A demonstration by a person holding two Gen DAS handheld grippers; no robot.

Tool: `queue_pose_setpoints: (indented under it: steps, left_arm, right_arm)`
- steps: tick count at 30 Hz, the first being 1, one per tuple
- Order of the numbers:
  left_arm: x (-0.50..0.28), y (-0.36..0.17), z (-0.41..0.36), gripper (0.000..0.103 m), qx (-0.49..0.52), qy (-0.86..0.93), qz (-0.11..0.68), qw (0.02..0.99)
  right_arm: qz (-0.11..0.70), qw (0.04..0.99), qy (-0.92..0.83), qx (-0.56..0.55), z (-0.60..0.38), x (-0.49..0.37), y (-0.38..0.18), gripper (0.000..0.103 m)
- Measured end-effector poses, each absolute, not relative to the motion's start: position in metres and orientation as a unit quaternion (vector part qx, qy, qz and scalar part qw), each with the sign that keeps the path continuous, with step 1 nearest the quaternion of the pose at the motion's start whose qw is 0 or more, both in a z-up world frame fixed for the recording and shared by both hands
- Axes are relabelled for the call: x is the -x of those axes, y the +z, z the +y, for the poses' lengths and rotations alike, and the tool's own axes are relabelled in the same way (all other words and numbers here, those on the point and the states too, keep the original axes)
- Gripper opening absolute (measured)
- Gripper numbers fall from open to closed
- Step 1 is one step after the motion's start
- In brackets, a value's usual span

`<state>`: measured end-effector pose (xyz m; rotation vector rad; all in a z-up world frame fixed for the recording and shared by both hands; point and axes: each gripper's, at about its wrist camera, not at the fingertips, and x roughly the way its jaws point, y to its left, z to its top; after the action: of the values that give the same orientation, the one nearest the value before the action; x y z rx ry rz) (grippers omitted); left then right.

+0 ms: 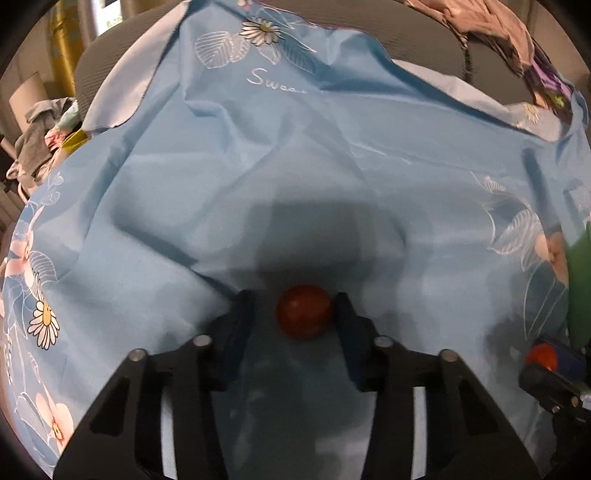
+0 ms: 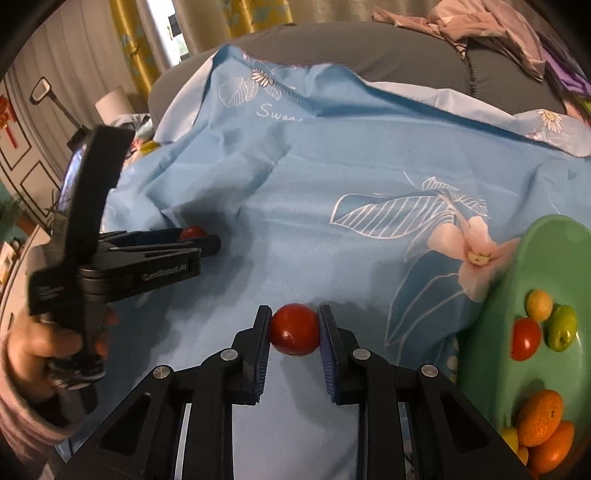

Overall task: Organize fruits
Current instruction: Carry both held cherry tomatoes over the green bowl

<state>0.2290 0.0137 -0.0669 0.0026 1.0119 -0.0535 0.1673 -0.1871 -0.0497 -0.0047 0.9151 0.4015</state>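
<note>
A small red fruit (image 1: 303, 311) lies on the blue floral cloth (image 1: 258, 166) between the fingers of my left gripper (image 1: 293, 301). The right pad touches it, while a gap shows at the left pad, so the jaws stand open around it. The right wrist view shows this left gripper (image 2: 199, 236) from the side, with its fruit (image 2: 192, 232) between the tips. My right gripper (image 2: 294, 321) is shut on another red fruit (image 2: 294, 329), both pads pressing on it just over the cloth. A green plate (image 2: 546, 258) at the right holds several fruits.
In the plate lie a yellow fruit (image 2: 539, 304), a green one (image 2: 562, 326), a red one (image 2: 525, 339) and oranges (image 2: 540, 417). A person's hand (image 2: 40, 343) grips the left tool. A grey cushion (image 2: 369, 48) with crumpled clothes (image 2: 480, 22) lies behind the cloth.
</note>
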Motion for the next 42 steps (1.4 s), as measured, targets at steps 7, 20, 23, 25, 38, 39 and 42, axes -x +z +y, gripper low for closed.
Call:
queue_pose_setpoints:
  steps: [7, 20, 23, 25, 38, 39, 42]
  left_arm:
    - [-0.219, -0.061, 0.012, 0.026, -0.004, -0.038, 0.491, 0.871]
    - [-0.143, 0.013, -0.067, 0.027, -0.055, -0.146, 0.433, 0.888]
    - [-0.134, 0.025, -0.088, 0.027, -0.064, -0.172, 0.424, 0.887]
    - [-0.127, 0.033, -0.105, 0.027, -0.072, -0.188, 0.418, 0.886]
    - [-0.114, 0.032, -0.212, 0.027, -0.114, -0.269, 0.427, 0.856]
    - [-0.117, 0.029, -0.219, 0.027, -0.115, -0.272, 0.433, 0.852]
    - [-0.123, 0.02, -0.236, 0.028, -0.12, -0.276, 0.444, 0.844]
  right_arm:
    - [0.424, 0.886, 0.189, -0.008, -0.196, -0.154, -0.04, 0.027]
    - [0.38, 0.911, 0.159, -0.034, -0.238, -0.106, -0.003, 0.027]
    - [0.369, 0.917, 0.144, -0.039, -0.254, -0.094, 0.005, 0.027]
    - [0.361, 0.922, 0.133, -0.046, -0.268, -0.086, 0.011, 0.027]
    - [0.363, 0.927, 0.057, -0.073, -0.346, -0.069, 0.009, 0.027]
    - [0.366, 0.926, 0.051, -0.073, -0.351, -0.07, 0.007, 0.027]
    - [0.373, 0.924, 0.039, -0.07, -0.362, -0.075, 0.002, 0.027]
